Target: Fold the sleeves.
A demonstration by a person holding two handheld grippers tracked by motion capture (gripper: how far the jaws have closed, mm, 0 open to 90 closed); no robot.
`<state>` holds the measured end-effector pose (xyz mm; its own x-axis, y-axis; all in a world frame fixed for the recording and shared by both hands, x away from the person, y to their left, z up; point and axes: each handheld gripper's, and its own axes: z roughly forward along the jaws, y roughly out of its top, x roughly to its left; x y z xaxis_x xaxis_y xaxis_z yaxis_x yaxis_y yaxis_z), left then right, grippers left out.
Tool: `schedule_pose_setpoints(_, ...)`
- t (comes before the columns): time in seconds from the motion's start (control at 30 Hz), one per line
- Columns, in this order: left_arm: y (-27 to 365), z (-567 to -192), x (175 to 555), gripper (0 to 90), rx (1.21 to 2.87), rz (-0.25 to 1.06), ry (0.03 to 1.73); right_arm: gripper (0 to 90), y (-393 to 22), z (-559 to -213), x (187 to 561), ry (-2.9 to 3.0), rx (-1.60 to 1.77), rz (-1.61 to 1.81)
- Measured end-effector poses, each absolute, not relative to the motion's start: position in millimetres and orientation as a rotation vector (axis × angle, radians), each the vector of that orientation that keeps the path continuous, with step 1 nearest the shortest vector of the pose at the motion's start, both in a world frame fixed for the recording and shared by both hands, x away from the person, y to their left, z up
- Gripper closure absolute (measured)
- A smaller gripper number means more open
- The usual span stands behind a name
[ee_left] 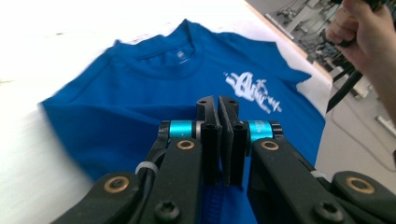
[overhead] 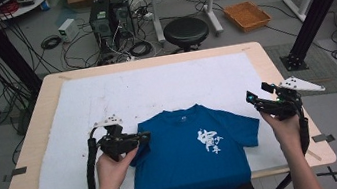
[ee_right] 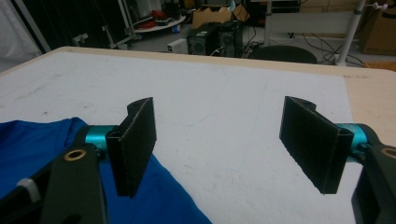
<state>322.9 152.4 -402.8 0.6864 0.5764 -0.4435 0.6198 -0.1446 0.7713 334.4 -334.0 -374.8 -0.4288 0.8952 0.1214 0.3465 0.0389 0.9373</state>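
Pinching blue T-shirt (overhead: 193, 154) sleeve: left gripper (overhead: 138, 140); right gripper (overhead: 257, 94) agape above white mat (overhead: 155, 86).

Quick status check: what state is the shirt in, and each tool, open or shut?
Blue cotton T-shirt with white chest print: front up on the white table cover, hem hanging over the near edge, one sleeve folded in.
Left tool: shut on that folded sleeve's cloth, seen between the jaws in the left gripper view.
Right tool: open, holding nothing, beside the other sleeve.
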Motion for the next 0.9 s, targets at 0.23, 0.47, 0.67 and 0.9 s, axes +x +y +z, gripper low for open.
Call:
schedule_pose_setpoints(0.23,128,-410,334,87.3,1.819,-0.054,0.955,26.9,-336,-375,333,1.806,1.257,1.388)
schedule_pose_setpoints(0.47,119,-416,337,57.2,1.8,0.027,0.88,27.2,-338,-376,333,1.797,1.268,1.386)
schedule_pose_setpoints(0.67,139,-410,332,48.5,1.798,0.133,0.852,34.1,-340,-380,333,1.802,1.311,1.355)
schedule_pose_setpoints(0.9,184,-412,328,47.4,1.769,0.249,0.918,43.2,-354,-392,329,1.831,1.373,1.314)
